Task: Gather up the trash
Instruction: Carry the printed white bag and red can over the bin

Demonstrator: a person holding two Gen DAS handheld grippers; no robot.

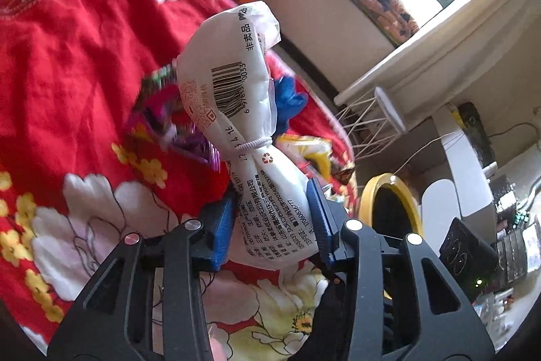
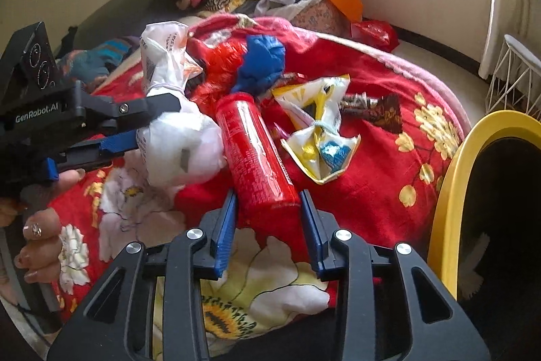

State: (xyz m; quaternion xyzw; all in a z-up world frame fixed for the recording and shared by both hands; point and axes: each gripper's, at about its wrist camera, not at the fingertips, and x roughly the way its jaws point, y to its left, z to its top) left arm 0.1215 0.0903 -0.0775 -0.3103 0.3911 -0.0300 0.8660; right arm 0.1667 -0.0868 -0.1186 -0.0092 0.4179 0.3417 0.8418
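**Count on the blanket**

2 grippers [image 2: 267, 225] [image 1: 274, 219]. 1 white tied bag [image 1: 233, 83]. 1 red tube [image 2: 257, 151]. 1 blue cloth wad [image 2: 260, 63]. 1 yellow-white wrapper [image 2: 318, 131]. 1 brown wrapper [image 2: 375, 107]. 1 yellow-rimmed bin [image 2: 453, 178], right.

Black claw [image 2: 267, 232] w/ blue pads [image 2: 225, 235], silver screws.

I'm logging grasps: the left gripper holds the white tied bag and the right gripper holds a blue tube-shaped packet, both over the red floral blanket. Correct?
One slip: the tube-shaped packet between the right gripper fingers is red, not blue, as the right wrist view shows. The left gripper does hold the white tied bag over the red floral blanket.
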